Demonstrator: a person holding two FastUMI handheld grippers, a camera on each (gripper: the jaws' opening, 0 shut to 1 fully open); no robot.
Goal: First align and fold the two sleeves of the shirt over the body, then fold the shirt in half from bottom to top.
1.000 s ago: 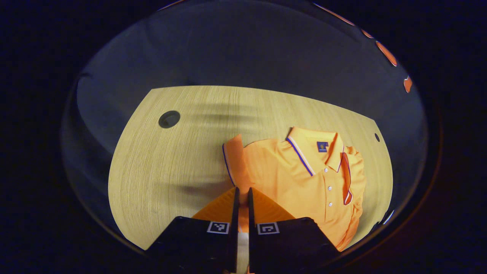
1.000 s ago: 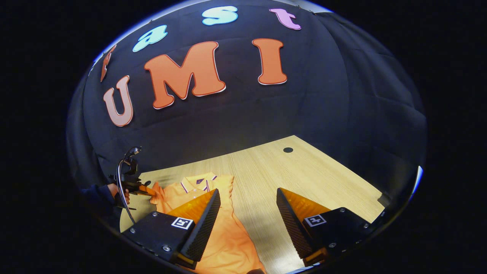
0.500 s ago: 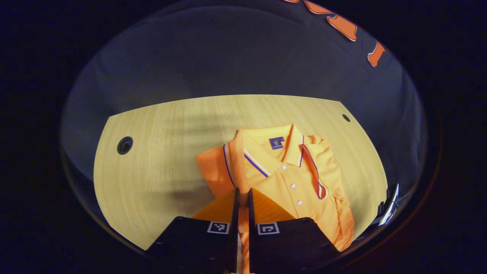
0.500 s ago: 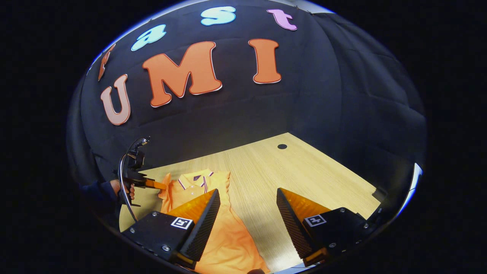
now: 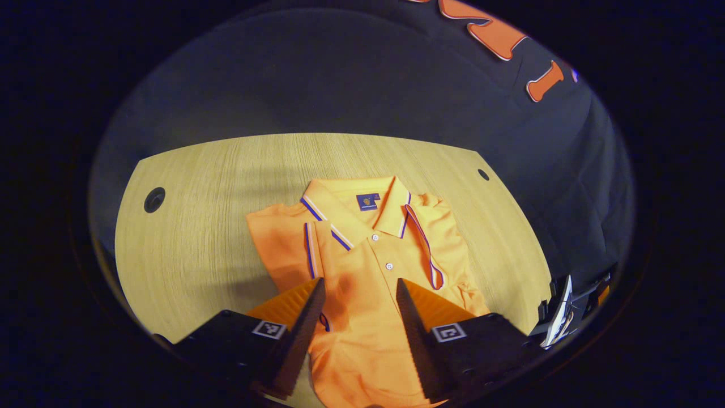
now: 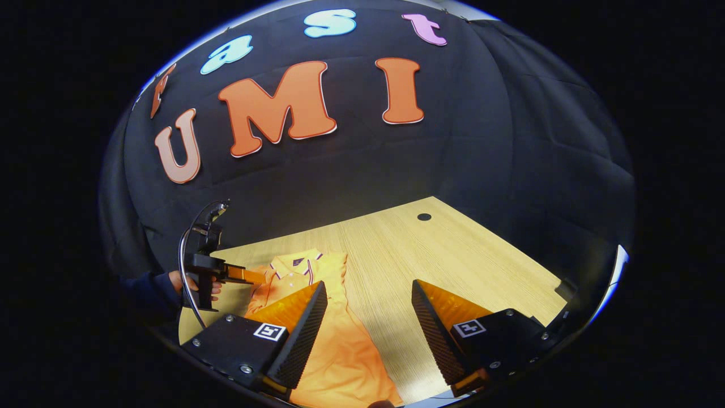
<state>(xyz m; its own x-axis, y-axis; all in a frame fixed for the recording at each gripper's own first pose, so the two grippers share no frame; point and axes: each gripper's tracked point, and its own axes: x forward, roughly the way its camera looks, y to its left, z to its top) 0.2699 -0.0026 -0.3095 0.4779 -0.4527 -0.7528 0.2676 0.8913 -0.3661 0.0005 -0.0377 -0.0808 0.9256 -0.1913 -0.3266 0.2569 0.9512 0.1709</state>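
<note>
Orange polo shirt (image 5: 374, 272) with striped collar is lying on the pale wooden table (image 5: 198, 226), sleeves folded in. I am holding the left gripper (image 5: 357, 317) wide above its body, gripping nothing. I am keeping the right gripper (image 6: 368, 317) wide too, beside the shirt.

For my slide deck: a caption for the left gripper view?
Open left gripper above an orange polo shirt, both sleeves folded in, on a wooden table.

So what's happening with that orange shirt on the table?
A person is folding an orange polo shirt on a light wooden table with two hand-held grippers. Both sleeves lie folded over the body. The left hand-held gripper hangs open above the shirt; the right hand-held gripper is open too. The bottom-to-top fold remains.
</note>
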